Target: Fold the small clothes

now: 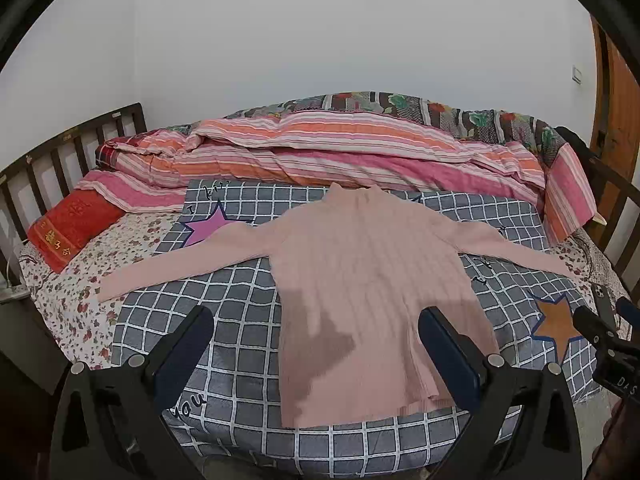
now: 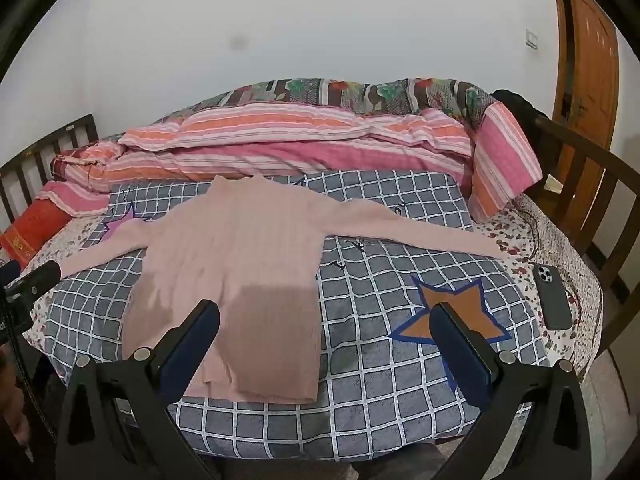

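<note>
A pink ribbed long-sleeved sweater lies flat, front down or up I cannot tell, on a grey checked blanket, both sleeves spread out sideways, hem toward me. It also shows in the right wrist view. My left gripper is open and empty, held above the sweater's lower part. My right gripper is open and empty, above the sweater's right hem side. The right gripper shows at the right edge of the left wrist view.
A striped pink and orange quilt is bunched along the far side of the bed. A red pillow lies far left. A dark phone with a cable lies on the floral sheet at right. Wooden bed rails stand on both sides.
</note>
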Tool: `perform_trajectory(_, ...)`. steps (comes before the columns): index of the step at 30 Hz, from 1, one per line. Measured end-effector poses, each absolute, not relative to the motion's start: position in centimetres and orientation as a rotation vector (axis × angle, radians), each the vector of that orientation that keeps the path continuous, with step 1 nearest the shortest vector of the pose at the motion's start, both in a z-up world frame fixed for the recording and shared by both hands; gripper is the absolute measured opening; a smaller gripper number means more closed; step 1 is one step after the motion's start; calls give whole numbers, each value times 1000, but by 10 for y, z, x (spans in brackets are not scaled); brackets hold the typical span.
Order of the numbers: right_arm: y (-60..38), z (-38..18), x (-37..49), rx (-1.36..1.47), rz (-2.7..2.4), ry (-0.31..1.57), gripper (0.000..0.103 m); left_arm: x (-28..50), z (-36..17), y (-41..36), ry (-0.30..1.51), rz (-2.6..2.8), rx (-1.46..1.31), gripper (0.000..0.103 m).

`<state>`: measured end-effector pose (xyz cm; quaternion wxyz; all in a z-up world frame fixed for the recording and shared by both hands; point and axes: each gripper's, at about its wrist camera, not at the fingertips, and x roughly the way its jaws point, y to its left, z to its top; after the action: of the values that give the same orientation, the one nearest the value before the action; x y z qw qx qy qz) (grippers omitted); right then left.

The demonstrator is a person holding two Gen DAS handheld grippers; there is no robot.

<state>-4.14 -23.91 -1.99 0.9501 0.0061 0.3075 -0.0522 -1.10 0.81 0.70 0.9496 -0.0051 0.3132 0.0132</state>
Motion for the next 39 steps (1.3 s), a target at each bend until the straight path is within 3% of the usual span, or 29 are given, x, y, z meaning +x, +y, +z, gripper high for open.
perform_trajectory(39, -235, -12, -48, 29, -80, 619, 103, -19, 7, 13, 636, 34, -3, 103)
